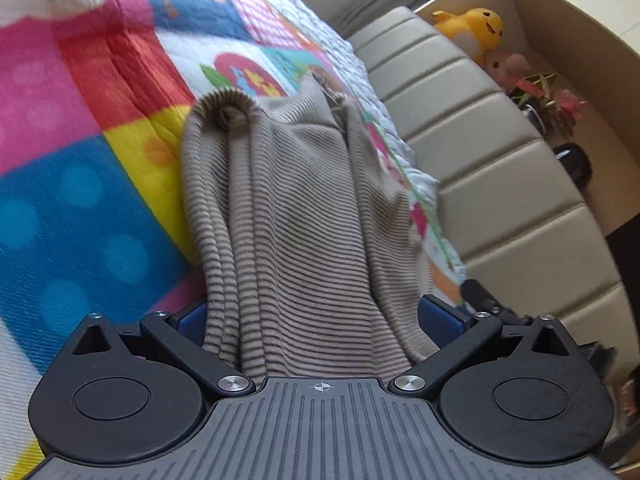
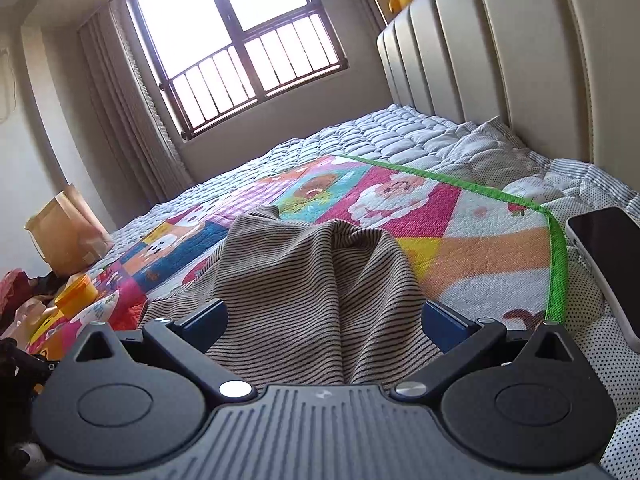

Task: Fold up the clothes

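The garment [image 1: 304,216] was beige with thin dark stripes. The blanket [image 1: 80,184] showed bright patches of pink, red, yellow and dotted blue, edged in green. The headboard [image 2: 500,52] was cream, the soft toy [image 1: 480,26] yellow, and the phone [image 2: 608,256] seemingly black-faced.

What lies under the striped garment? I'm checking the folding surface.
Around the striped garment a colourful patchwork quilt shows on the bed; whatever lies directly beneath the fabric is covered.

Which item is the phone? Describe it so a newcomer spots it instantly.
Start at the padded beige headboard, then drop to the colourful quilt with its green border. Just outside that border lies the phone: the only flat, glossy black slab among soft fabrics.
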### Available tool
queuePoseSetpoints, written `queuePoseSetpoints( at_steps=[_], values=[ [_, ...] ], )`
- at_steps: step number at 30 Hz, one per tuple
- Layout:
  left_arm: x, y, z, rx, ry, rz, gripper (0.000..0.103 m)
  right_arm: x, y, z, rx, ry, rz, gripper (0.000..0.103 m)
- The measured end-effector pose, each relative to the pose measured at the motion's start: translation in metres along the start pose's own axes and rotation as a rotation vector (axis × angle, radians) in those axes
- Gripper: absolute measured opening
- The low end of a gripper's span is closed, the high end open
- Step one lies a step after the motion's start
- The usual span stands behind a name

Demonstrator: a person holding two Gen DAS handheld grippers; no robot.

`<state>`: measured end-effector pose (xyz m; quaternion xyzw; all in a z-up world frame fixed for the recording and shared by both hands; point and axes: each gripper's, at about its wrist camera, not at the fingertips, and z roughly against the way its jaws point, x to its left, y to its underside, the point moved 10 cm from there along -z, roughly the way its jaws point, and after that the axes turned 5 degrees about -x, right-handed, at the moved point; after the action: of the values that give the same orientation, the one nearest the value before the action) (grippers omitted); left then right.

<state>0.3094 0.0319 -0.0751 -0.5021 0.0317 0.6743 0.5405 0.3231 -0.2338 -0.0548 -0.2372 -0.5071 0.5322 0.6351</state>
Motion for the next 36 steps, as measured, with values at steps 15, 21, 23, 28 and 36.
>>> queuePoseSetpoints(
  at_steps=[15,21,23,28,36],
  values=[
    [-0.019,0.014,0.018,-0.063,-0.105,-0.152,0.093,0.010,0.018,0.038,0.066,0.004,0.066,0.103],
    [-0.026,0.020,0.013,-0.051,-0.070,-0.162,0.074,0.020,0.053,0.034,0.133,-0.029,0.024,0.103],
    [-0.028,0.022,0.012,-0.047,-0.059,-0.165,0.068,0.023,0.058,0.035,0.121,-0.020,0.070,0.103],
    [-0.035,0.033,-0.002,0.002,-0.007,-0.145,0.065,0.020,0.062,0.033,0.093,-0.017,0.060,0.103],
    [-0.041,-0.032,0.014,-0.097,0.103,-0.038,0.020,0.020,0.064,0.035,0.069,-0.022,0.067,0.103]
  ],
)
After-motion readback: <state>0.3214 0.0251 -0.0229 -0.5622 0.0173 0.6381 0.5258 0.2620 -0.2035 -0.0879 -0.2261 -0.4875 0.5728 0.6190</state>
